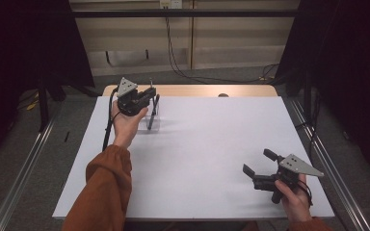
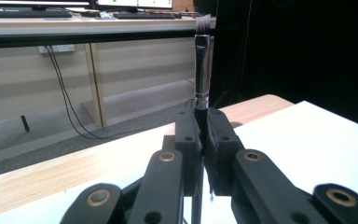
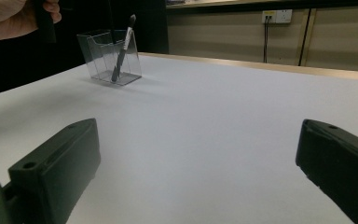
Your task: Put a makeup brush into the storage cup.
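I had the left gripper (image 2: pixel 204 140) clenched on an upright makeup brush (image 2: pixel 202 70) at upper left, the right gripper (image 1: pixel 260 168) released; tilting risked toppling the clear holder (image 1: pixel 153 123).

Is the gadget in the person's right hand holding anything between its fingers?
No, the right gripper has its fingers spread wide apart, with bare white table between them.

White-topped table (image 1: pixel 212 144) on grey floor (image 1: pixel 24 159); beige wall panels (image 1: pixel 231 38) behind, black cables (image 1: pixel 173 53) hanging, dark curtains (image 1: pixel 356 72) at sides
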`<action>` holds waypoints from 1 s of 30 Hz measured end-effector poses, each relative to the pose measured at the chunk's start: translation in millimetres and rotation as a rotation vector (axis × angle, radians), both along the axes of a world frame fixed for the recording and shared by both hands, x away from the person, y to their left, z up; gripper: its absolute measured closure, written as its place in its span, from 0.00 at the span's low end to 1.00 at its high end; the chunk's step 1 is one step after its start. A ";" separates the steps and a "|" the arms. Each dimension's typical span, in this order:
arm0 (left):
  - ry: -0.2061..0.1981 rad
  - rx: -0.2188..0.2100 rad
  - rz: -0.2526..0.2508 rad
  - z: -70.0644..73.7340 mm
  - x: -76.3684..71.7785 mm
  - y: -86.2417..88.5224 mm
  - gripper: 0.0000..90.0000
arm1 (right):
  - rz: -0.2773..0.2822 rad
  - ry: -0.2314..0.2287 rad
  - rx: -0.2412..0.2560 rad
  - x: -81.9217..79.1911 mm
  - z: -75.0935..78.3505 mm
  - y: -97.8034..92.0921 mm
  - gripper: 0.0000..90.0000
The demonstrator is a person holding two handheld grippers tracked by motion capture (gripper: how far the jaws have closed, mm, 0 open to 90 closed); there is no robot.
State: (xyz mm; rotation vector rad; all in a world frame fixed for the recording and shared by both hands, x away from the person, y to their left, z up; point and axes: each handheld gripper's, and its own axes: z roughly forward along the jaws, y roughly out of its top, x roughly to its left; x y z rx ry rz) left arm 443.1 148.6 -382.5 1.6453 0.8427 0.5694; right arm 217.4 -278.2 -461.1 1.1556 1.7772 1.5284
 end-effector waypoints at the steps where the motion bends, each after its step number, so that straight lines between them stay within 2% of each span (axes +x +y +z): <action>1: 0.002 0.002 -0.004 -0.6 -0.2 -0.9 0.94 | 0.001 0.000 0.000 0.0 0.0 0.1 0.00; 6: 0.013 0.028 -0.013 -5.8 -0.6 -3.8 0.94 | 0.002 0.001 0.001 0.0 0.0 0.1 0.00; 29: 0.055 0.044 -0.012 -26.4 -2.1 -1.3 0.94 | 0.005 0.000 -0.001 0.5 -0.3 0.3 0.00; 30: 0.055 0.055 -0.013 -27.0 -1.8 -1.0 0.94 | 0.006 0.000 -0.001 0.5 -0.3 0.3 0.00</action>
